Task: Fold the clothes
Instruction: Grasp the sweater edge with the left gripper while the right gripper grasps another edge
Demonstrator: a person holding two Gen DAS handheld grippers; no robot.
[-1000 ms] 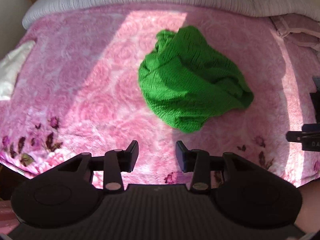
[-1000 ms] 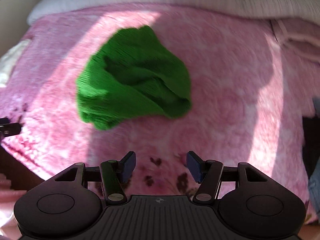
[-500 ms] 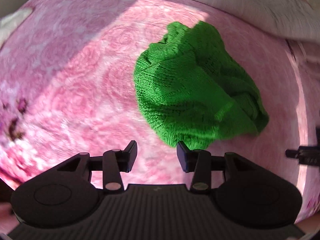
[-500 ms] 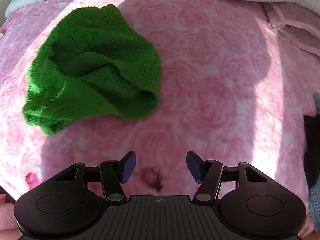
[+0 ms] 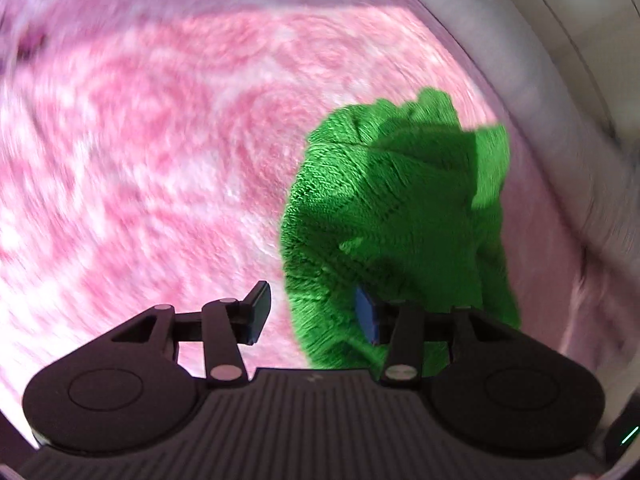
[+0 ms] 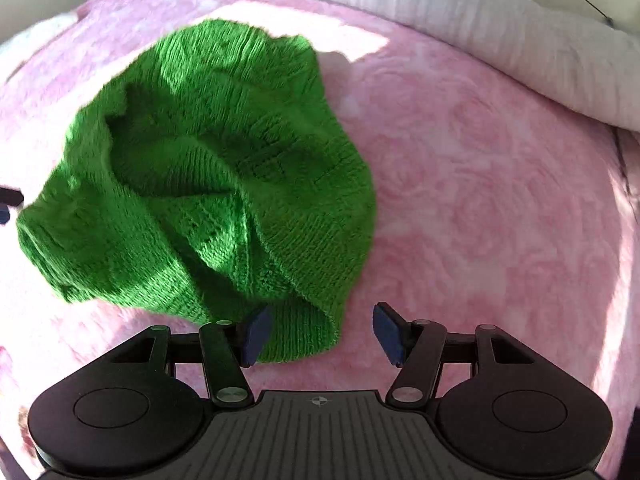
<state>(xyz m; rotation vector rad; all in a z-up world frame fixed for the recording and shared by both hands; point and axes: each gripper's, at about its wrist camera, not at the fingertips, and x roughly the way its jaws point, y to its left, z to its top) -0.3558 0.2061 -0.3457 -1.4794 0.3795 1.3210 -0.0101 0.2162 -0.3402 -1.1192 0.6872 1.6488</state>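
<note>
Two black two-finger grippers: left gripper (image 5: 312, 314) and right gripper (image 6: 320, 334), fingers spread wide, each straddling a near edge. One green knitted garment (image 6: 208, 184), crumpled, on pink plush rose-patterned blanket (image 6: 480, 200). One white ribbed quilt (image 6: 500, 40) behind.

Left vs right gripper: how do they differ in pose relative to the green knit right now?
The left gripper sits at one edge of the green knit garment, its right finger over the fabric and its left finger over bare pink blanket. The right gripper is at another edge, its left finger against a rolled hem, its right finger over blanket. The left wrist view is more motion-blurred. Shared: both have jaws open and hold nothing.
</note>
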